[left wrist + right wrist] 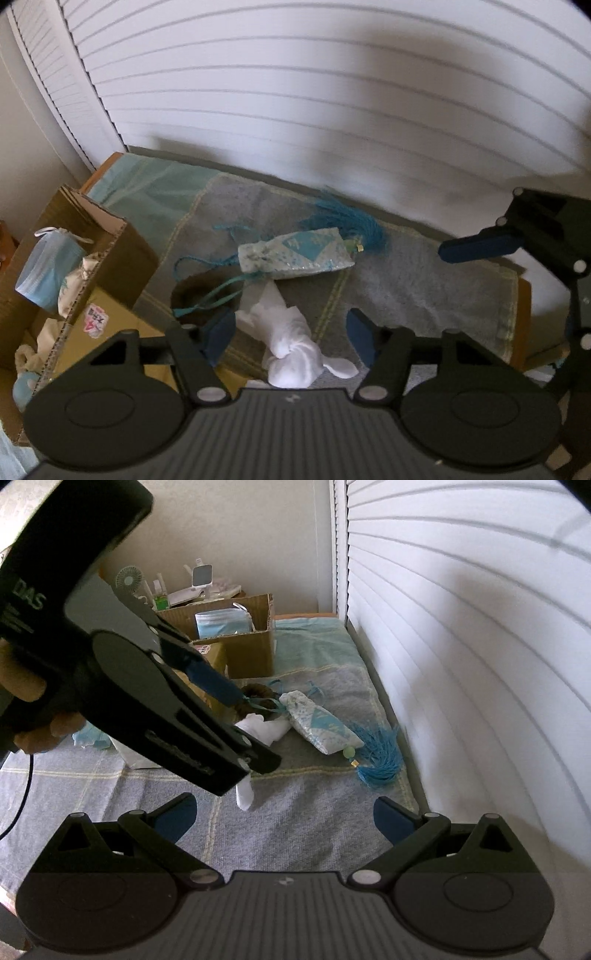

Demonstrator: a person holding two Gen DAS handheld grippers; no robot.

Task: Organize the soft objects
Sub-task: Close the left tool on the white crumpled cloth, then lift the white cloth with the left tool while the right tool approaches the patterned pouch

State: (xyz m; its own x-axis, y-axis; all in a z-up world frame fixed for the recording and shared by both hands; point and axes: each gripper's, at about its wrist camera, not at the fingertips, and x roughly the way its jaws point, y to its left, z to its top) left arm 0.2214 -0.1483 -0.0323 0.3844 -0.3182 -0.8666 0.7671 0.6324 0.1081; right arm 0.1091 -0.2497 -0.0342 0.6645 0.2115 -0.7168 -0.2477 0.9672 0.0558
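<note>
Holding blue face masks (48, 266) – cardboard box (122, 254), both hand-held grippers spread, left hand-held gripper (291, 332) over white cloth (291, 350)

Both wrist views share the sachet (295, 254) (319, 729).

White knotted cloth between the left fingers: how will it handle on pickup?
The white knotted cloth is probably floppy: loose ends trail off the knot. Likely light. The knot looks like the firmest grab; the left gripper stands open around it.
</note>
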